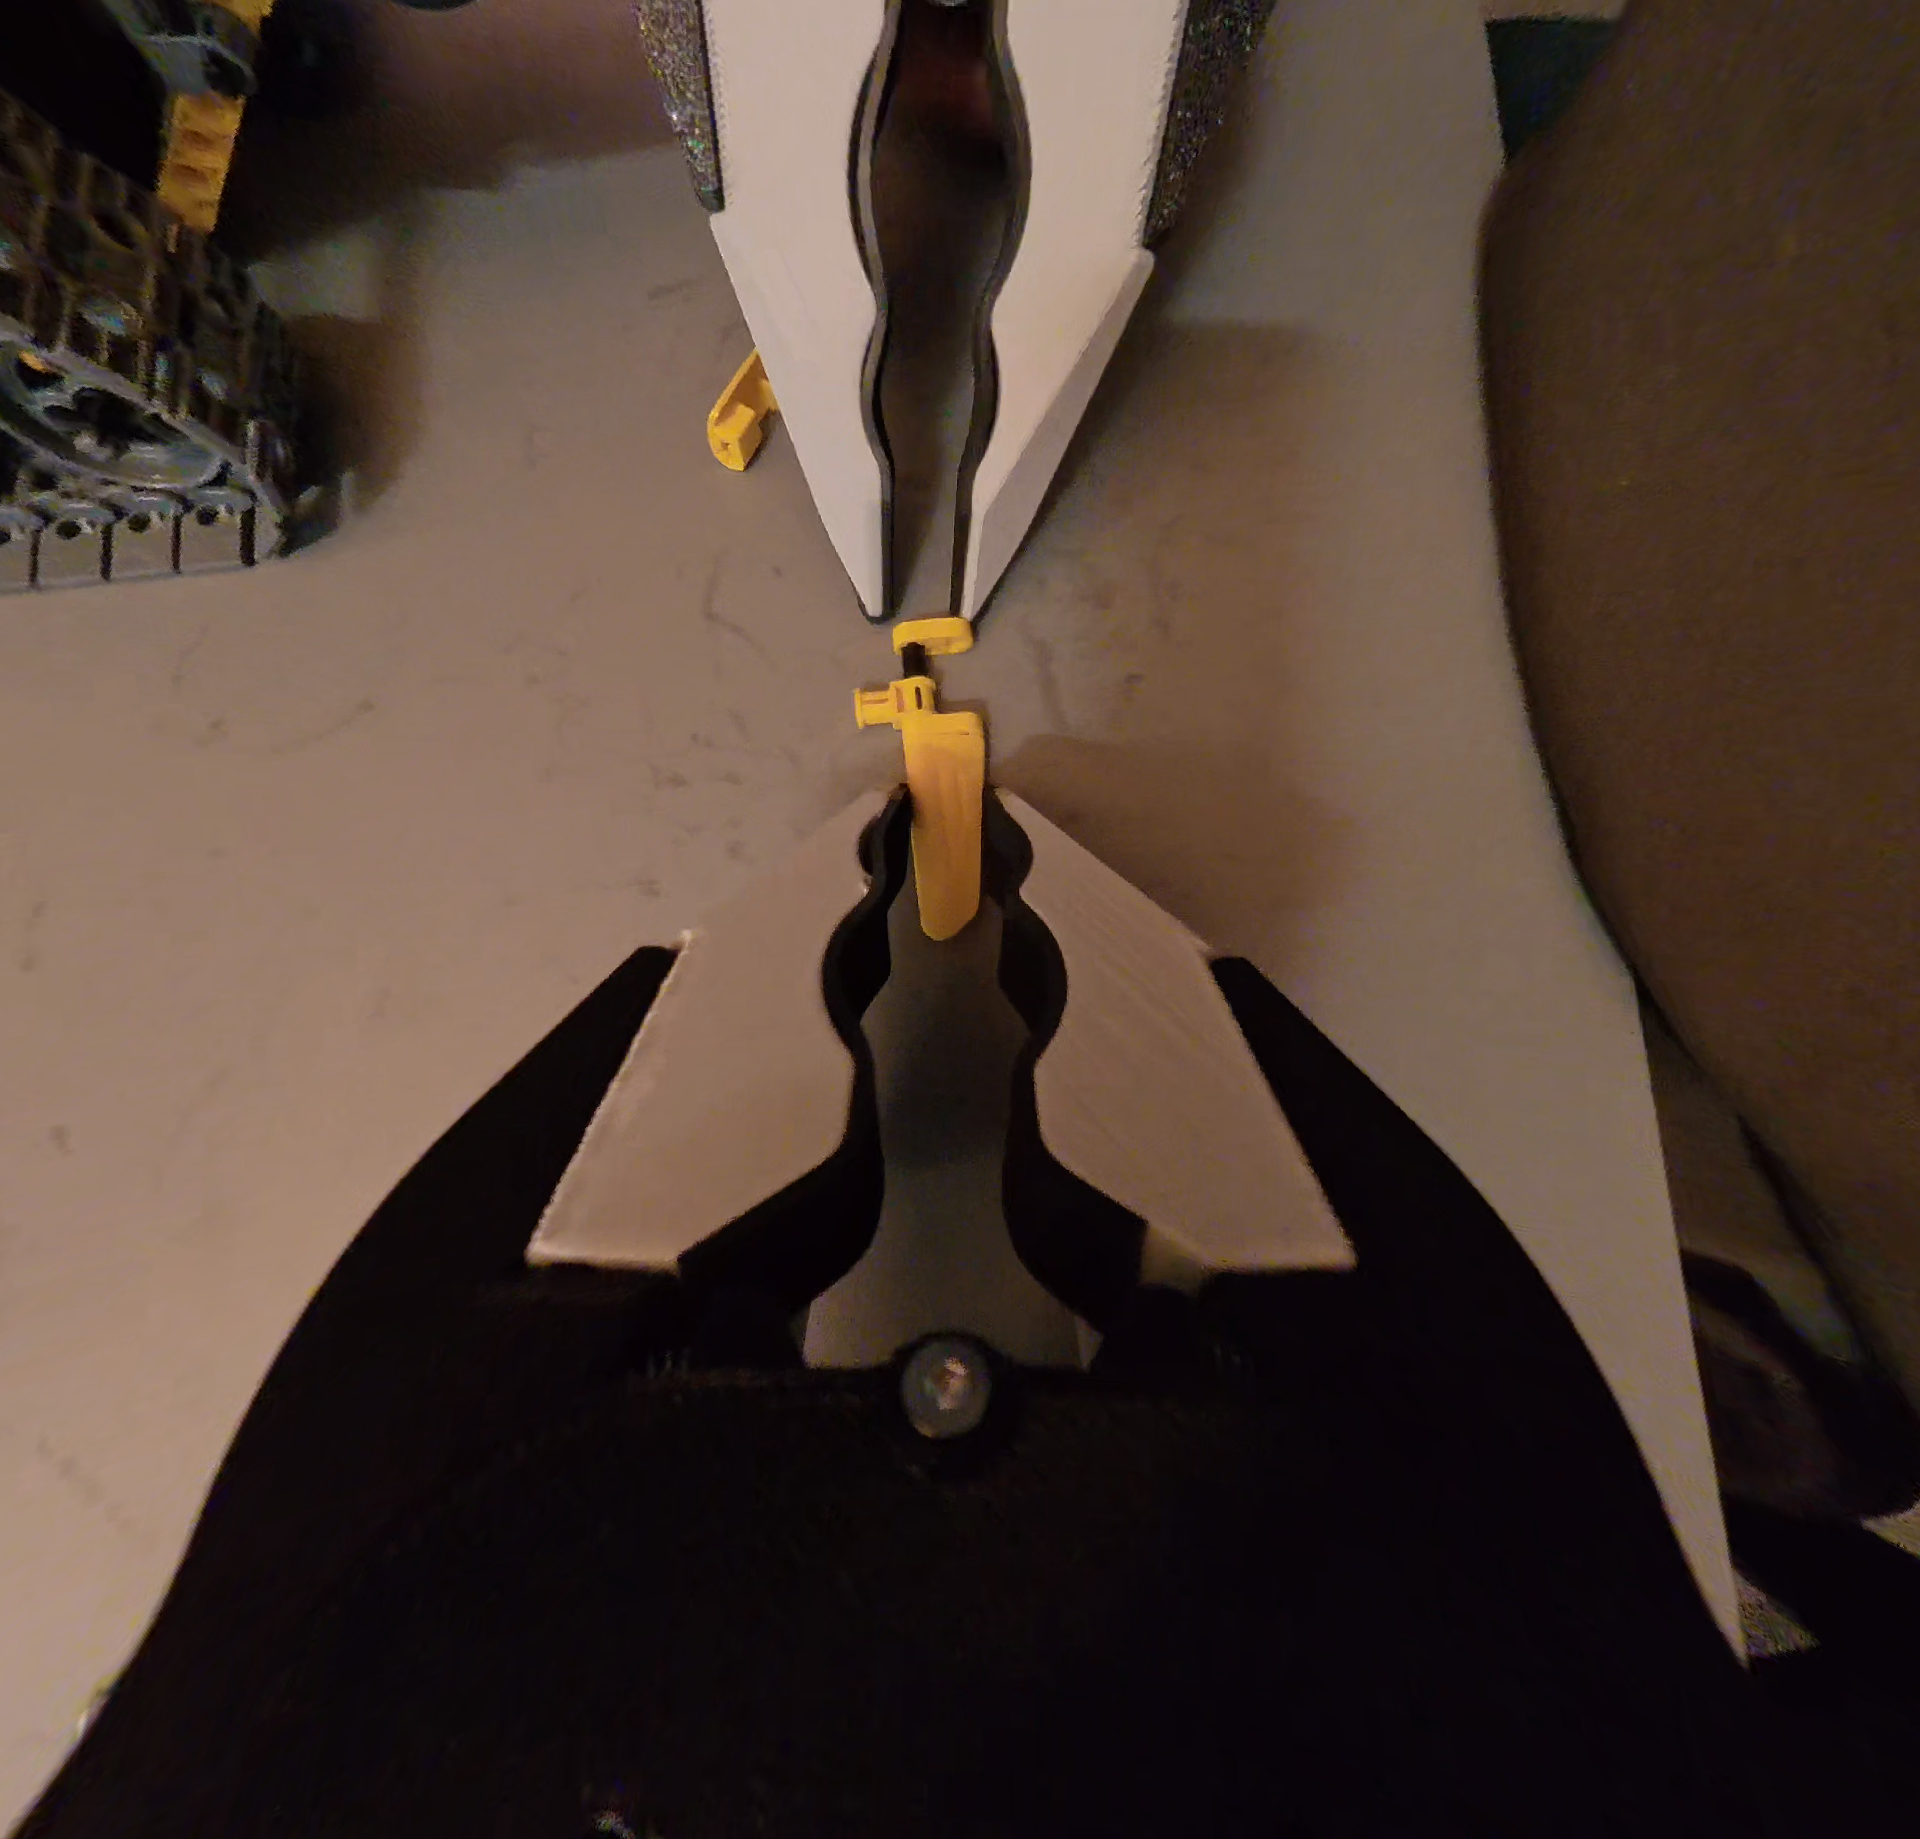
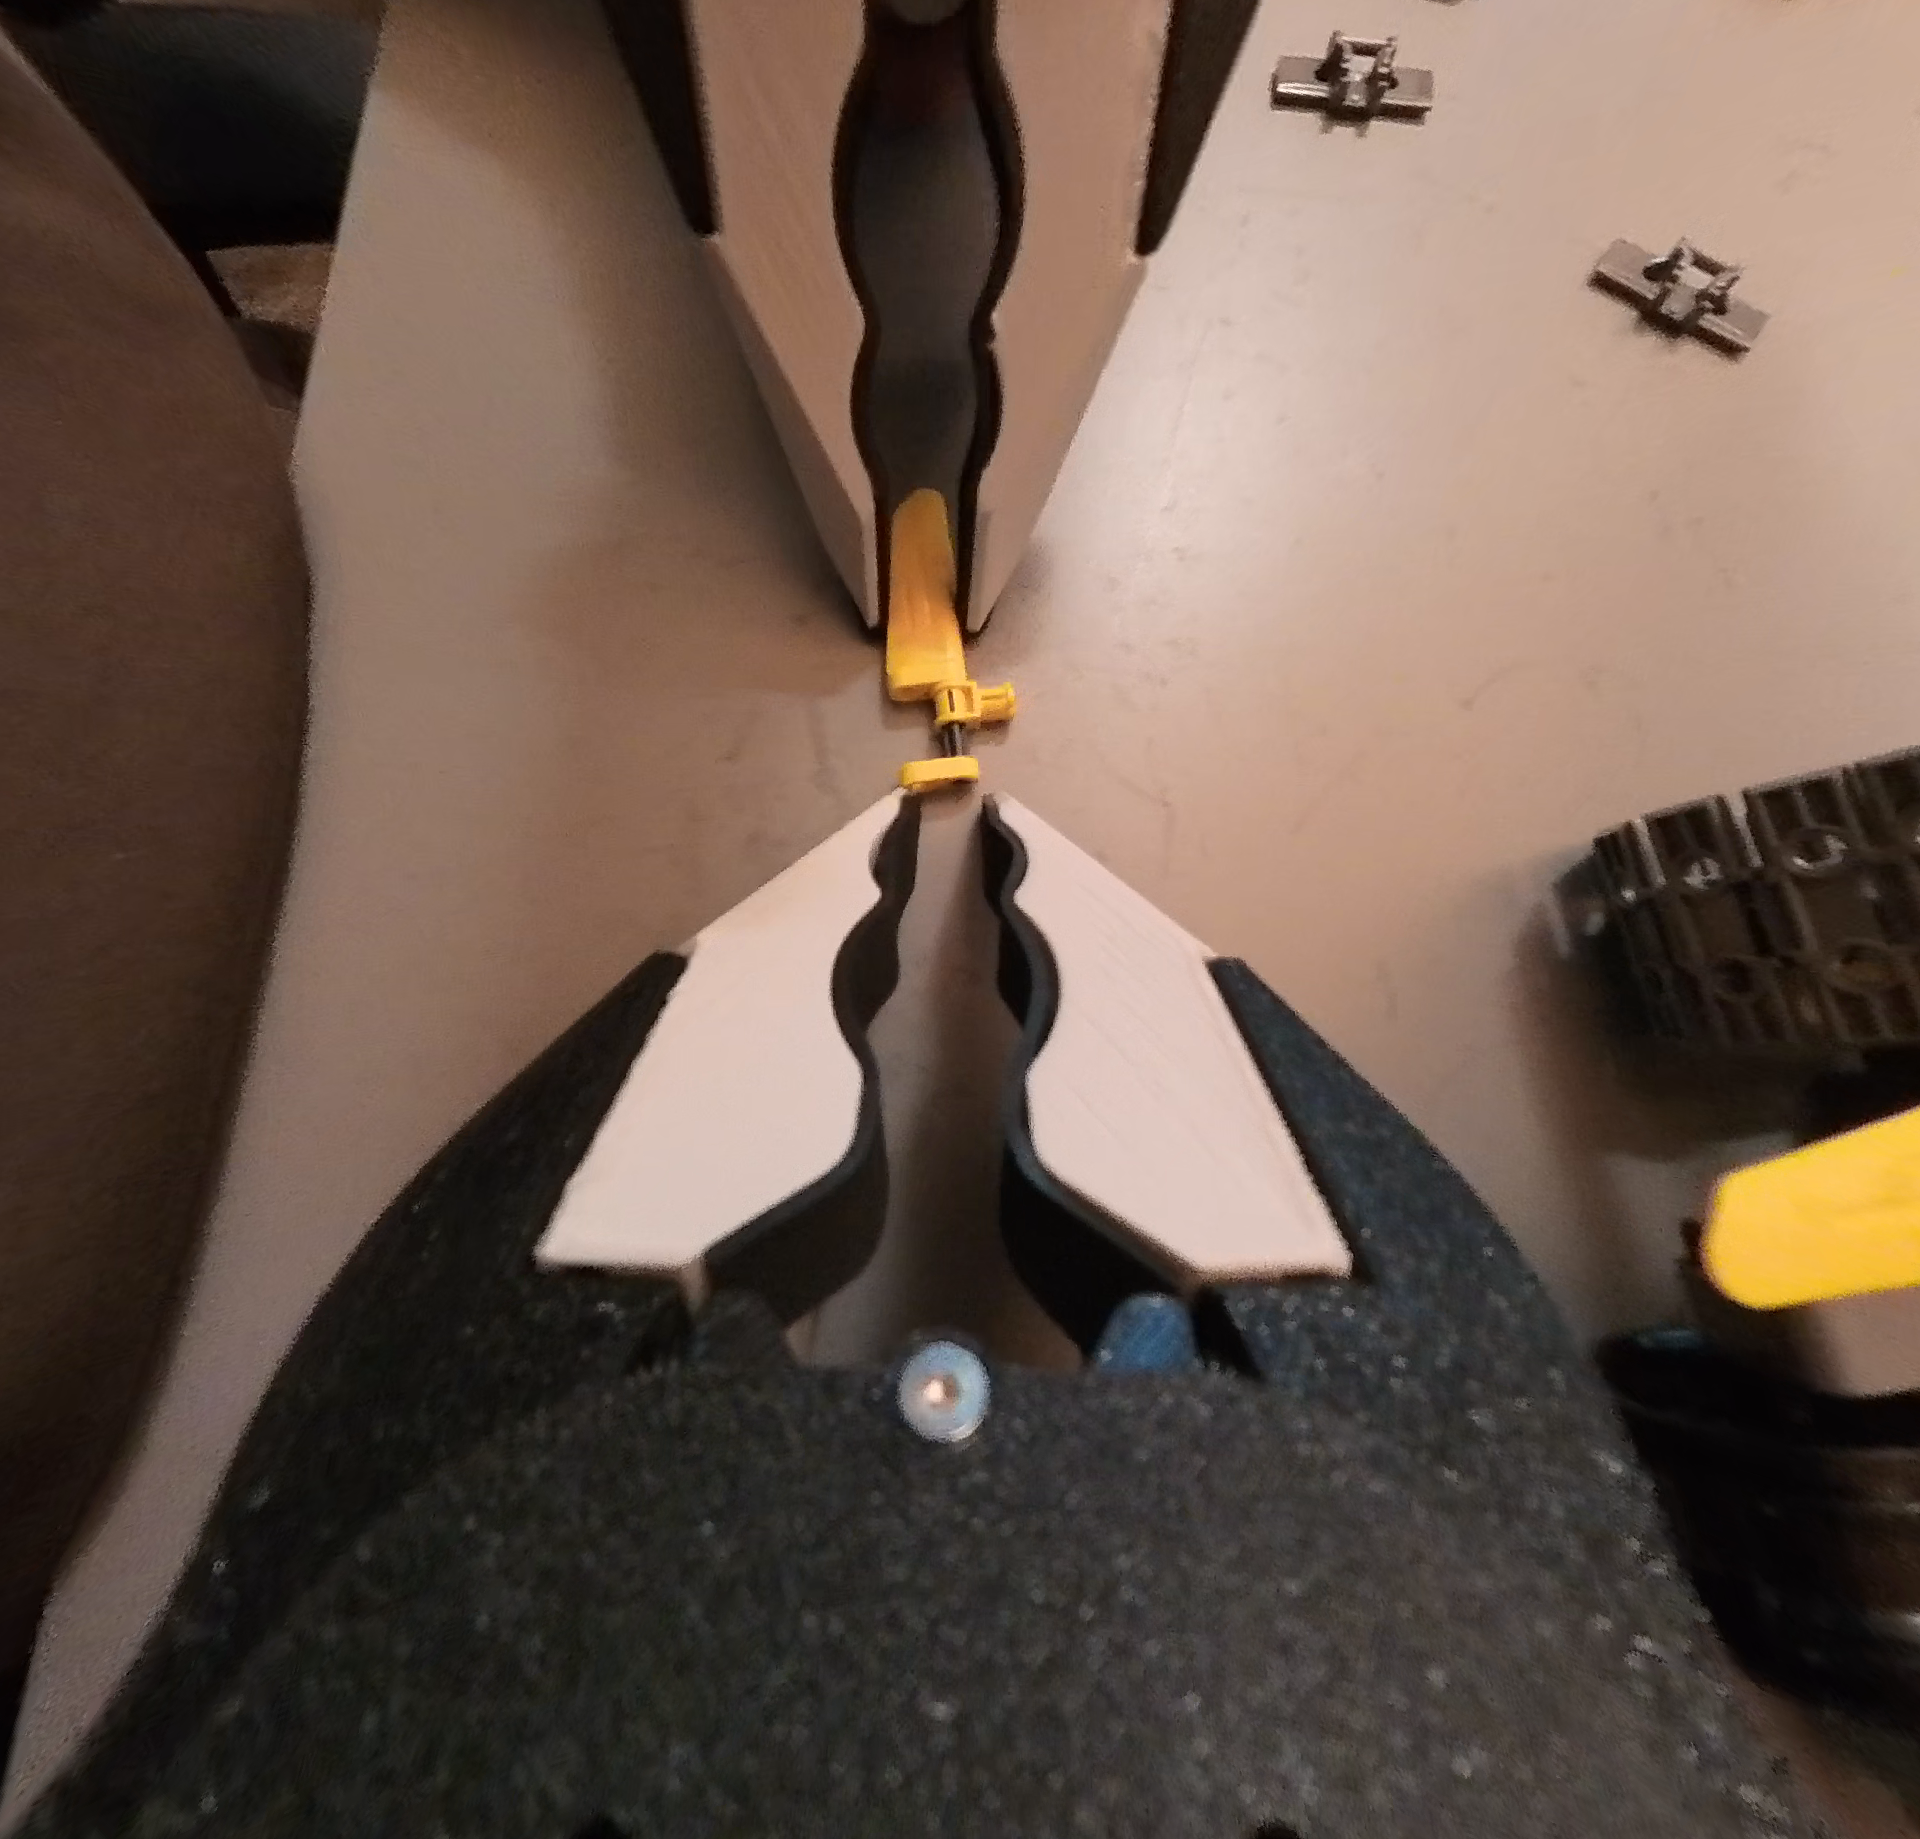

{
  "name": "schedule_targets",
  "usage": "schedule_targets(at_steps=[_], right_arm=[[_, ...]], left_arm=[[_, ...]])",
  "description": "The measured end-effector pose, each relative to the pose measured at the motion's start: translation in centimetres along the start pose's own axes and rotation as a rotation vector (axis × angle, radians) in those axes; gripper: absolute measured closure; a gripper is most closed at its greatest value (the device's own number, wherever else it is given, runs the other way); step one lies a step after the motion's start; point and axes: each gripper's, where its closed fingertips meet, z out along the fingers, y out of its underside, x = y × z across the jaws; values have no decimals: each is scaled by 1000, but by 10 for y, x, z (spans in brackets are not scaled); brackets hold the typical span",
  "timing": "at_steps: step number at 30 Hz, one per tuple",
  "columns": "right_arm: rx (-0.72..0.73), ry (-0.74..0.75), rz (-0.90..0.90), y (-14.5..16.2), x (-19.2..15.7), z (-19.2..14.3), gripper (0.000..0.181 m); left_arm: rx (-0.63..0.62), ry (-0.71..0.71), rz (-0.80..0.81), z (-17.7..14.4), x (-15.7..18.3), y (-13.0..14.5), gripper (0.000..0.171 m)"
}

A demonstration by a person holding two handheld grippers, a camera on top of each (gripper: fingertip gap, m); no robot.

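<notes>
Both cams sit on the tongs, looking fwd along the fingers & down, close over the grey surface [image 1: 312, 906]. They face each other head-on: left wrist view has the left tongs [image 1: 940, 802] at bottom & the right tongs [image 1: 925, 610] coming in from the top; right wrist view is the reverse. Shared: the yellow piece [image 1: 940, 823] between the tips, the patch of surface round it, plus the black tracked model [image 1: 125, 387] off to the side.

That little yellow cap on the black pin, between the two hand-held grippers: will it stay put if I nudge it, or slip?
The yellow cap looks like small, stiff plastic, so probably very light. It sits on a thin black pin running from the yellow lever, so a sideways nudge may twist it or slide it along. The right hand-held gripper stands slightly open just short of it; smooth plastic could slip.
</notes>
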Motion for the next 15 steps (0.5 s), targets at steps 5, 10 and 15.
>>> schedule_targets(at_steps=[5,10,15], right_arm=[[2,-51,-37,-2,-4,2,172],[7,-69,-10,-2,-2,1,172],[12,-67,-26,-2,-4,0,175]], left_arm=[[9,81,4,-1,0,0,162],[14,81,-4,-1,-1,0,162],[14,77,-3,-1,-1,0,162]])
